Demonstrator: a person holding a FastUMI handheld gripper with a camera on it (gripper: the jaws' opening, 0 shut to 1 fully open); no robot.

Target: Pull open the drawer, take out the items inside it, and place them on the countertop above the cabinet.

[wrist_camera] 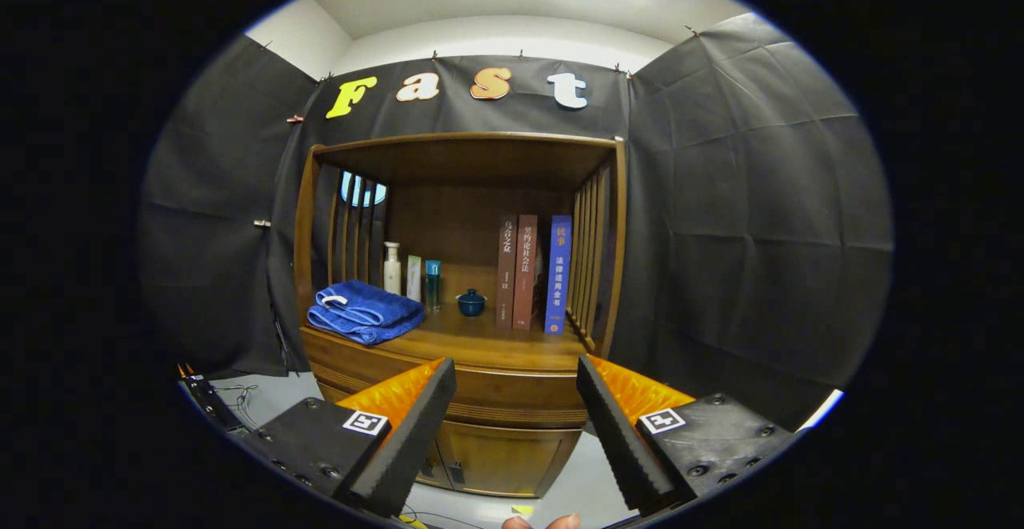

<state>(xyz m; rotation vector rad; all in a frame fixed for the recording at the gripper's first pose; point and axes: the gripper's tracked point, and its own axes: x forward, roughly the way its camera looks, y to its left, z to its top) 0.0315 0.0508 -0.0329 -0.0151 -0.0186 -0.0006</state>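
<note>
A wooden cabinet stands ahead of my gripper (516, 373). Its drawer front (512, 397) is closed and lies between and just beyond the two fingers. The gripper is open with nothing between its fingers, some way short of the drawer. Above the drawer runs the wooden countertop (480, 342), roofed by an open shelf frame. On it lie a folded blue towel (364, 313), a white bottle (392, 267), two small boxes (424, 277), a small blue lidded cup (471, 302) and three upright books (532, 273). The drawer's contents are hidden.
Lower cabinet doors (488, 457) sit under the drawer. Slatted wooden sides (592, 261) bound the countertop left and right. Cables and a device (212, 401) lie on the floor at the left. A person's fingertips (544, 522) show below the gripper. Bare countertop lies in front of the cup.
</note>
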